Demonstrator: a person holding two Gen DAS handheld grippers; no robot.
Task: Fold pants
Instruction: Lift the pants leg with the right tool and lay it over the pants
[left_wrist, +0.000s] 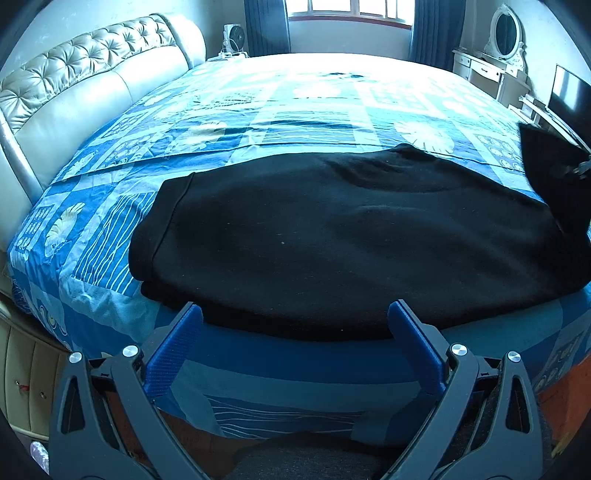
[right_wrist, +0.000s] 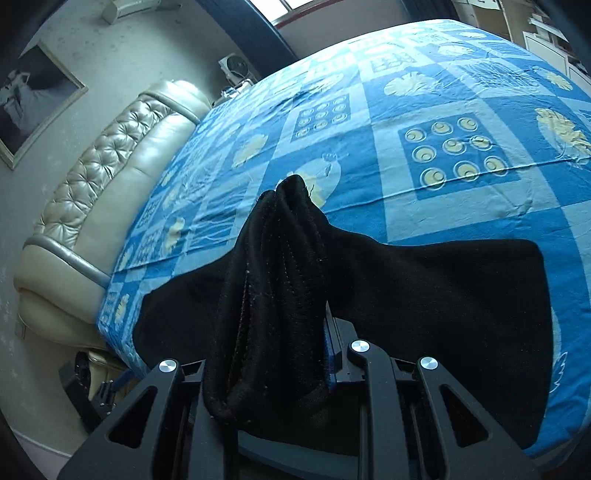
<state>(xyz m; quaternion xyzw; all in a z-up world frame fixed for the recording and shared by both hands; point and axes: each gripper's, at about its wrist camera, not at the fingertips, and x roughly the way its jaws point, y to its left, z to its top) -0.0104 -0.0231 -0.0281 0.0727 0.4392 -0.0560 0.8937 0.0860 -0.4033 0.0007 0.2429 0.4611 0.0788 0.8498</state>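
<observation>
- Pants (left_wrist: 351, 236): black, lying flat across the near edge of the bed (left_wrist: 295, 96), which carries a blue patchwork cover; one end is lifted off it.
- From my left wrist camera the flat part fills the middle of the view, its hemmed end toward 9 o'clock and the raised end at 3 o'clock.
- My left gripper (left_wrist: 295, 317) hangs just off the near edge of the pants with its jaws spread wide and nothing between them; the blue pads (left_wrist: 173, 350) touch no cloth.
- My right gripper (right_wrist: 273, 332) has its jaws clenched on a bunched fold of the pants, which stands up between them toward 12 o'clock in the right wrist view.
- From that pinch the fabric drapes down to the bed at 3 o'clock and at 8 o'clock.
- In the left view I see the right gripper only at the far 3 o'clock edge, with the dark cloth raised above the cover.
- A padded cream headboard (left_wrist: 74, 85) runs along the bed at 10 o'clock.
- A small white fan (left_wrist: 233, 37) stands past the far corner at 11 o'clock.
</observation>
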